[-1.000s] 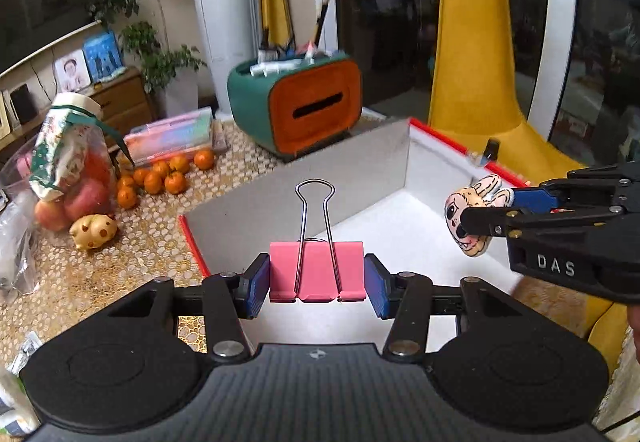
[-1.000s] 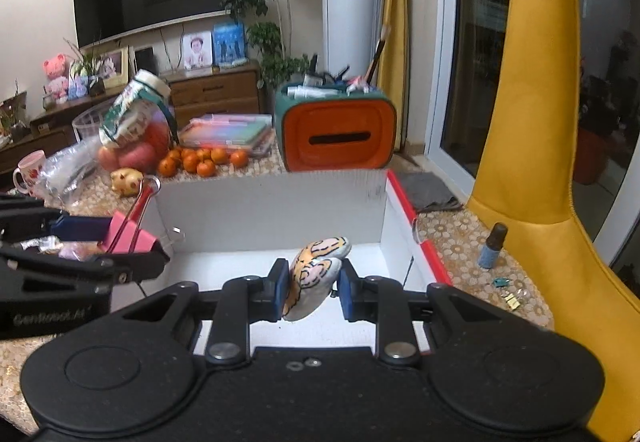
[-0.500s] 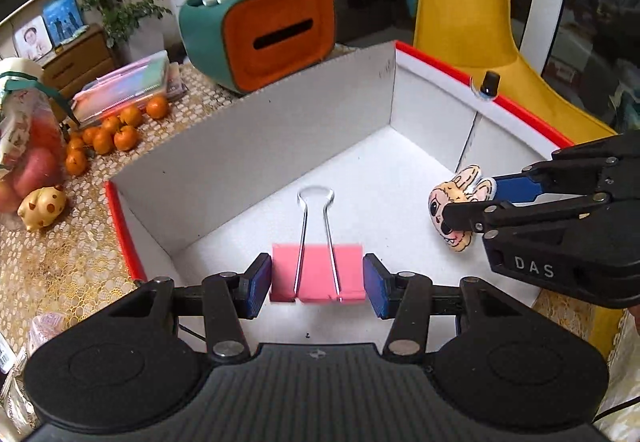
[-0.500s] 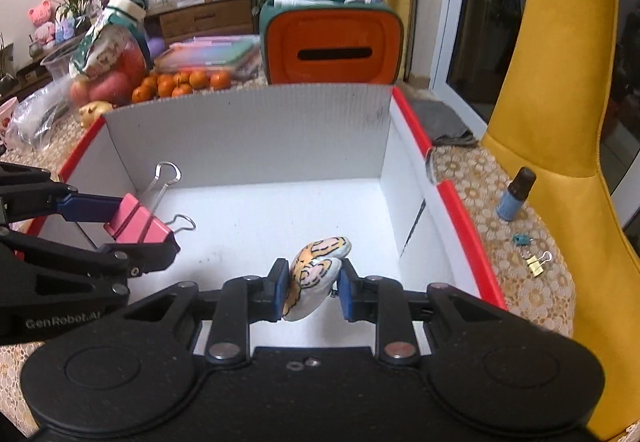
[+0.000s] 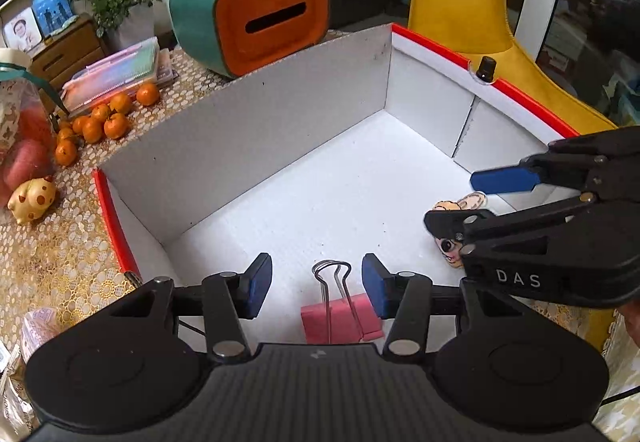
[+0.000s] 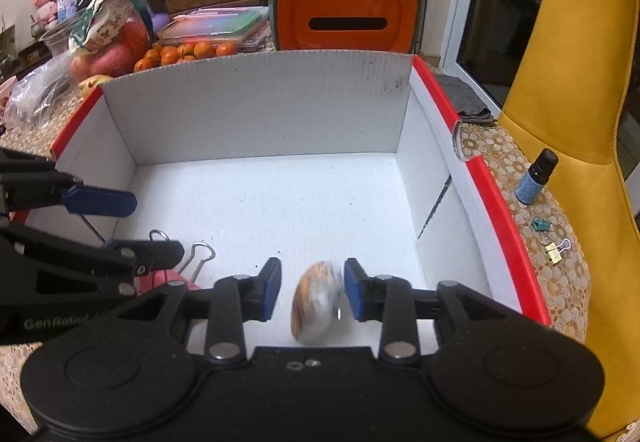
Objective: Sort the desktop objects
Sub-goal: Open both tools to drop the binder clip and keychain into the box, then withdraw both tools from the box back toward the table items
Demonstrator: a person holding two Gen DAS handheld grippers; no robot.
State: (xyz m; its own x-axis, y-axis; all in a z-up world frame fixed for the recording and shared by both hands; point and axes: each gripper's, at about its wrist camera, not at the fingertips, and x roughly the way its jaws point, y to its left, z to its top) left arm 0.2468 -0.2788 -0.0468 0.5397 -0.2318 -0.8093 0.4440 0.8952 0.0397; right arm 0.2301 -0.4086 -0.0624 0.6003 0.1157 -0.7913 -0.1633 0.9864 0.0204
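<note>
The left gripper [image 5: 316, 292] stands open over the near end of the box [image 5: 248, 129], its blue pads [image 5: 258, 284] clear of the pink clip [image 5: 340, 318], which lies between and below them on the white floor with its wire handles pointing toward the far wall; its right edge sits just under the right pad, but whether they touch cannot be told. The right gripper [image 6: 312, 288] is beside it, jaws opening, and the cartoon charm [image 6: 316, 306] is between them, motion-blurred, free of the left pad and very near the right one. From the left wrist view the right gripper [image 5: 460, 201] reaches in from the right side with the charm [image 5: 460, 203] showing partly behind its lower finger, low against the box floor. From the right wrist view the left gripper [image 6: 156, 226] comes in from the left, with the clip's wire loops [image 6: 202, 250] showing past its lower finger. The box has grey and white inner walls and a red rim. Beyond its far wall stands an orange and green tissue holder [image 5: 256, 21], with tangerines [image 5: 100, 121] and a flat pastel case [image 5: 116, 77] to the left on the lace tablecloth. To the right of the box, a small dark bottle [image 6: 536, 177] and a gold clip [image 6: 558, 248] lie near a yellow chair [image 6: 576, 61].
</note>
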